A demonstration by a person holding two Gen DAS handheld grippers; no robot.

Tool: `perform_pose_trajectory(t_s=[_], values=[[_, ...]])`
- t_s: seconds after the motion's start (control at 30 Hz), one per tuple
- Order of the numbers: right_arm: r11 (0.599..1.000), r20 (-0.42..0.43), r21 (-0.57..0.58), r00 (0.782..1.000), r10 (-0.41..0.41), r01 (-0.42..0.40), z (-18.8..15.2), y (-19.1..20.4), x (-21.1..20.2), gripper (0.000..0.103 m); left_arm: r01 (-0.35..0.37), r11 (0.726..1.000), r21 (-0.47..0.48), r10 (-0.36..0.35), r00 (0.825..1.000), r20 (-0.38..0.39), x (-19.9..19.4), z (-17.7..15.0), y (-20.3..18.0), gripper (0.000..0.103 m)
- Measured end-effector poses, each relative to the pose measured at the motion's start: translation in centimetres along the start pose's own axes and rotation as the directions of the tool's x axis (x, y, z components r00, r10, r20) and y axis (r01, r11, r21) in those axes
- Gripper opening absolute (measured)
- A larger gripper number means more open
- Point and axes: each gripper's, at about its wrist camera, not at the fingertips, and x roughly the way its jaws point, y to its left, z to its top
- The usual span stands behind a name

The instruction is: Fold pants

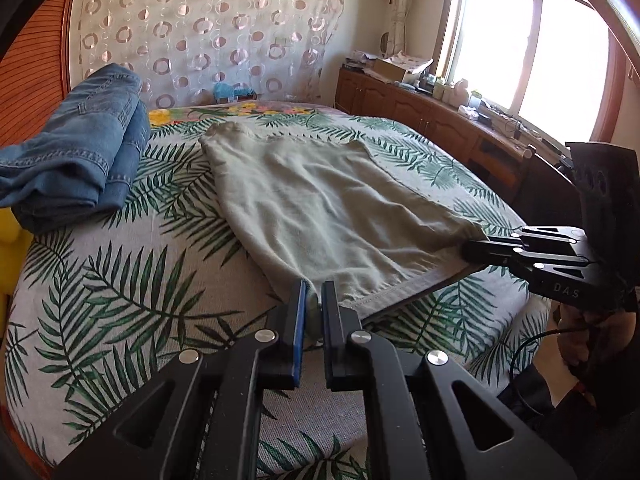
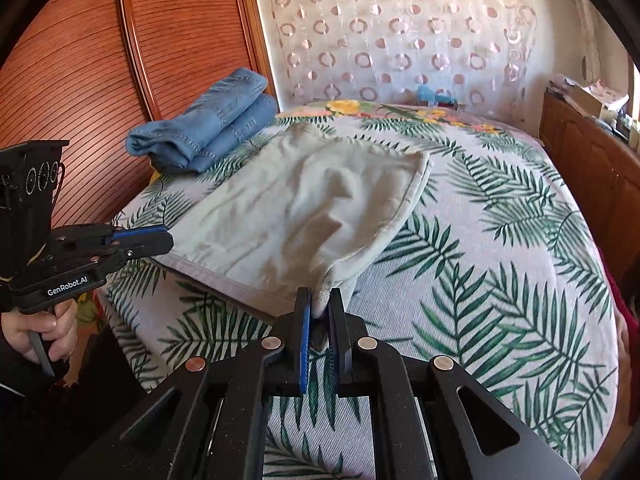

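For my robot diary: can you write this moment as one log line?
left gripper: shut on pale green pants | right gripper: shut on pants | jeans: folded, aside

Folded jeans (image 1: 76, 148), leaf-print bedspread (image 1: 120, 280)

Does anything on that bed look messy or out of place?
Nothing stands out. The pale green pants lie on the leaf-print bedspread, a bit wrinkled, each near corner pinched by a tool. The folded jeans sit neatly at the far side.
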Motion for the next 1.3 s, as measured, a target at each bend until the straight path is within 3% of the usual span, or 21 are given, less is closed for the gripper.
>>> perform_pose_trajectory(t_s=[0.4, 0.63, 0.73, 0.87, 1.17, 1.3], values=[[1.000, -0.040, 0.002, 0.999, -0.016, 0.016, -0.2, 0.1, 1.0, 0.007, -0.039, 0.999, -0.004, 0.039, 0.999, -0.021, 0.5, -0.4, -0.1, 0.012], [1.000, -0.052, 0.012, 0.998, -0.020, 0.020, -0.9, -0.1, 1.8, 0.007, -0.058, 0.998, -0.025, 0.058, 0.998, -0.003, 0.3, 0.0, 0.7, 0.050], [1.000, -0.052, 0.016, 0.998, -0.019, 0.020, -1.0, -0.1, 1.8, 0.007, -0.058, 0.998, -0.031, 0.057, 0.998, -0.022, 0.7, -0.2, 1.0, 0.079], [1.000, -0.051, 0.015, 0.998, -0.021, 0.022, -1.1, -0.1, 1.7, 0.007, -0.045, 0.998, -0.044, 0.043, 0.998, -0.044, 1.2, -0.5, 1.2, 0.080], [0.998, -0.033, -0.013, 0.997, -0.064, 0.064, -1.0, 0.5, 0.2, 0.011, -0.076, 0.995, -0.059, 0.076, 0.997, -0.014, 0.5, -0.9, 1.6, 0.079], [0.994, 0.003, -0.036, 0.994, -0.107, 0.107, -0.5, 1.1, -1.6, 0.022, -0.048, 0.996, -0.074, 0.048, 0.999, -0.004, 0.2, -0.8, 1.8, 0.067]])
